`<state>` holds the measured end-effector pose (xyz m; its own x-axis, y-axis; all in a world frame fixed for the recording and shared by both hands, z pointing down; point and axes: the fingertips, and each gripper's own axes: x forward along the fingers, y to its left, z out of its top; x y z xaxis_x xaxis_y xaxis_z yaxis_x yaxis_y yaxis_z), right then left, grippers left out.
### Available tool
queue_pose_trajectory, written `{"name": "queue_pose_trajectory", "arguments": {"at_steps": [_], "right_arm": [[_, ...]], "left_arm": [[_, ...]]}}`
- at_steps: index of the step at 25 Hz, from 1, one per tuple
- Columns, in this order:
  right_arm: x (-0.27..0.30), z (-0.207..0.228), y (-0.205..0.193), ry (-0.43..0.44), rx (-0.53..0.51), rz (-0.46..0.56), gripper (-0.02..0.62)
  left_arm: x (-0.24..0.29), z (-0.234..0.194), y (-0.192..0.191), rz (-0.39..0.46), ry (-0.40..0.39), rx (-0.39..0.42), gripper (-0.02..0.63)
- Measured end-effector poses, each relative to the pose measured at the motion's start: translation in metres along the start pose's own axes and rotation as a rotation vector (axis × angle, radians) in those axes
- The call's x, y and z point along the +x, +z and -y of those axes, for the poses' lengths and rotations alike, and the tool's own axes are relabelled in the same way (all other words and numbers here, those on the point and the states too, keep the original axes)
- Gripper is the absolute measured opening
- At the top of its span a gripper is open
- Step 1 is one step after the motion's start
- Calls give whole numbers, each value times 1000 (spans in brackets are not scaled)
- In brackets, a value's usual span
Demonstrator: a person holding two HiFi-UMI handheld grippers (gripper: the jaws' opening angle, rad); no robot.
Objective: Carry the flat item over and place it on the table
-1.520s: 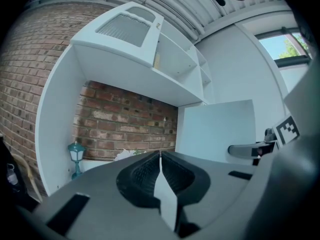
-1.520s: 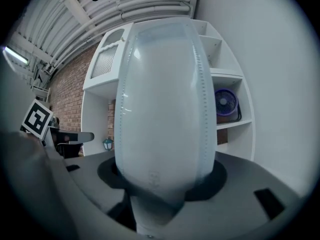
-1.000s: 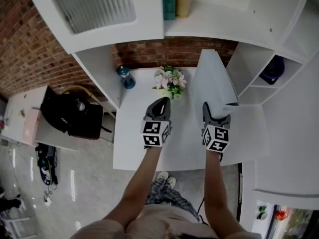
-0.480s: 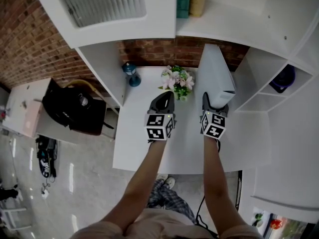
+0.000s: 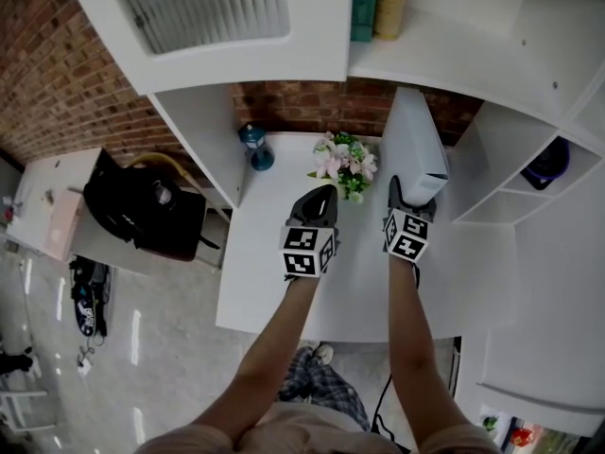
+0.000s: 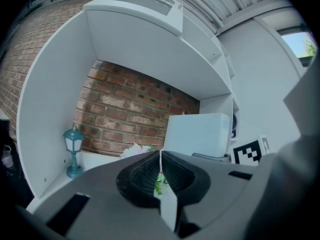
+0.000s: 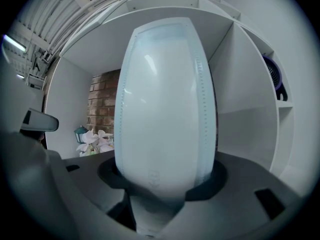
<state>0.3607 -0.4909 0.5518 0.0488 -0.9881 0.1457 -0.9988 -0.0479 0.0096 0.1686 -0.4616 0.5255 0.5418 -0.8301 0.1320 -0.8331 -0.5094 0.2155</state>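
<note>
The flat item [image 5: 417, 148] is a pale, white-blue pack, held up on end above the right side of the white table [image 5: 359, 291]. My right gripper [image 5: 410, 195] is shut on its lower end. In the right gripper view the pack [image 7: 165, 104] fills the middle, and both pads of the right gripper [image 7: 167, 184] press on it. My left gripper [image 5: 321, 199] hovers over the table's middle, shut, with nothing in it. The left gripper view shows its jaws [image 6: 160, 165] closed and the pack [image 6: 197, 133] standing to the right.
A bunch of pink and white flowers [image 5: 344, 164] stands at the table's back, between the grippers. A small teal lantern [image 5: 255, 147] is at the back left by the brick wall. White shelving rises on both sides and overhead. A black bag [image 5: 142, 211] lies on a lower surface at left.
Both grippers have moved a little toward the brick wall. The pack, still held by the right one, now stands steeper and closer to the flowers.
</note>
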Motion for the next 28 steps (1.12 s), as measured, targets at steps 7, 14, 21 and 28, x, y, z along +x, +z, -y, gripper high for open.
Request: {"name": "queue_pose_trajectory", "arguments": {"at_steps": [7,14,21,28], "right_arm": [[14,-2,-1,15,-10,4,305],[13,-3,0,22,4,-2,409],[2,-2,6,38,11,26,463],[-19,-1,17,39,-5,48,463]], "left_arm": [[2,-3,-7,-24,-14,0,31],[3,-5,-13,-39,-12,1,31],[3,-3,-12,-32,-11,9,31],[-3,-4,-9,-18,1,-3,31]]}}
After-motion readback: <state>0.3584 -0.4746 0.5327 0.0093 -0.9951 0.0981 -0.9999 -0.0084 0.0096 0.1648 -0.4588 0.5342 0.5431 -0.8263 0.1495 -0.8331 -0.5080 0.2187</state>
